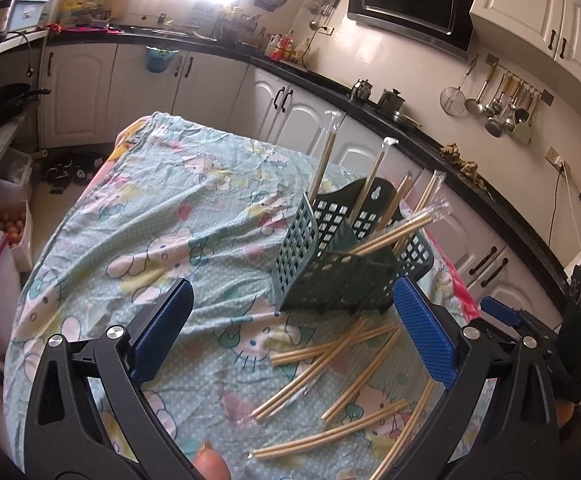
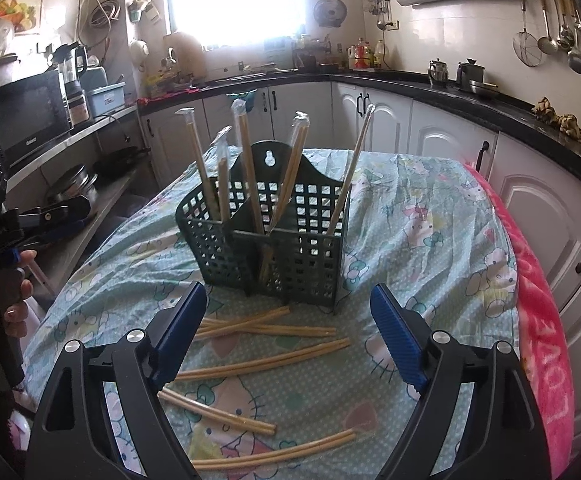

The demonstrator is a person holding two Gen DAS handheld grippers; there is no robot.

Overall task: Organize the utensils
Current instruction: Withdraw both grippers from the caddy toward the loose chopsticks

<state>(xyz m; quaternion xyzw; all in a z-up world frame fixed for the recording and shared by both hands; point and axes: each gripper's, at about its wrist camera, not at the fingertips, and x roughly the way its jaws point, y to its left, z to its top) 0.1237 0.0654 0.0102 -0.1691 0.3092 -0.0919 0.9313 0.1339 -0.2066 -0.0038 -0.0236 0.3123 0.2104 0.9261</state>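
A dark green lattice utensil holder stands on the cloth-covered table, with several wrapped chopstick pairs upright or leaning in it. Several more wrapped pairs lie loose on the cloth in front of it. My left gripper is open and empty, hovering above the loose pairs left of the holder. My right gripper is open and empty, facing the holder's front over the loose pairs. The right gripper also shows at the right edge of the left wrist view.
The table has a pale Hello Kitty cloth with a pink towel along its right edge. Kitchen counters and white cabinets surround it. A microwave and pots sit on shelves to the left.
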